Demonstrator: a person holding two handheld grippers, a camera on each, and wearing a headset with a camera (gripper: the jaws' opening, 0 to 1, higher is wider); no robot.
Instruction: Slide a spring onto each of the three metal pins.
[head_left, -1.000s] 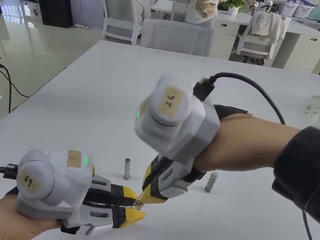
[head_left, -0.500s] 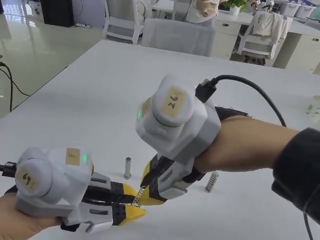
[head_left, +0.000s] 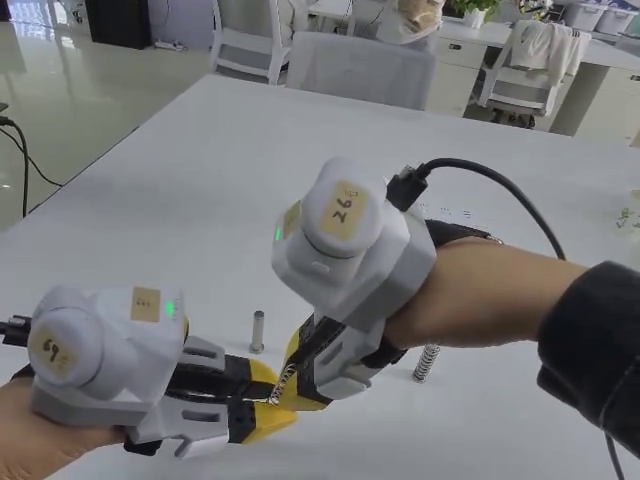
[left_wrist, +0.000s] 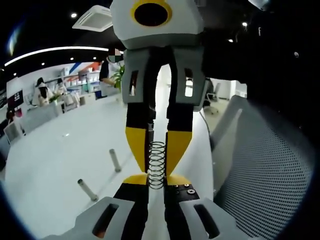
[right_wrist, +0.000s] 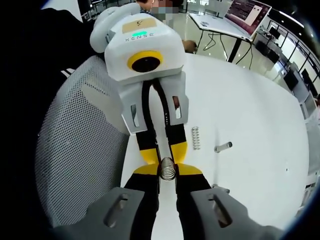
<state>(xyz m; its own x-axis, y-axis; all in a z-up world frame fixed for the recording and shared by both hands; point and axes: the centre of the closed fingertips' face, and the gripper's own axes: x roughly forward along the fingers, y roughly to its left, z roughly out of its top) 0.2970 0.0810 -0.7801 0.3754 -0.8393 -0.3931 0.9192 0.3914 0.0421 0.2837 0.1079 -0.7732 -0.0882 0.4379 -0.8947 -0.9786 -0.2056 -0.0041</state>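
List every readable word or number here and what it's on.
"26": handwritten on a tan label atop the right gripper.
"69": handwritten on a round label on the left gripper.
Square label on the left gripper: too faint to read.
Print under it, in the right gripper view: blurred.

Your head view is bright and evenly lit, with a soft, daylight look. The white table (head_left: 180, 170) takes the light without glare. At ten o'clock the glossy floor (head_left: 70, 90) mirrors pale patches. Shadows on the table are faint and soft-edged. The room at twelve o'clock is slightly soft, and your dark sleeve (head_left: 600, 340) at four o'clock loses detail.

In your left gripper view the upper half goes dark. A curved strip light (left_wrist: 55, 50) glows at ten o'clock and a small ceiling spot (left_wrist: 74, 15) at eleven. The spring (left_wrist: 156, 165) at centre is crisp, coil by coil.

Both gripper views bend straight lines toward the edges. In your right gripper view the mesh chair (right_wrist: 80, 135) at nine o'clock stays sharp.
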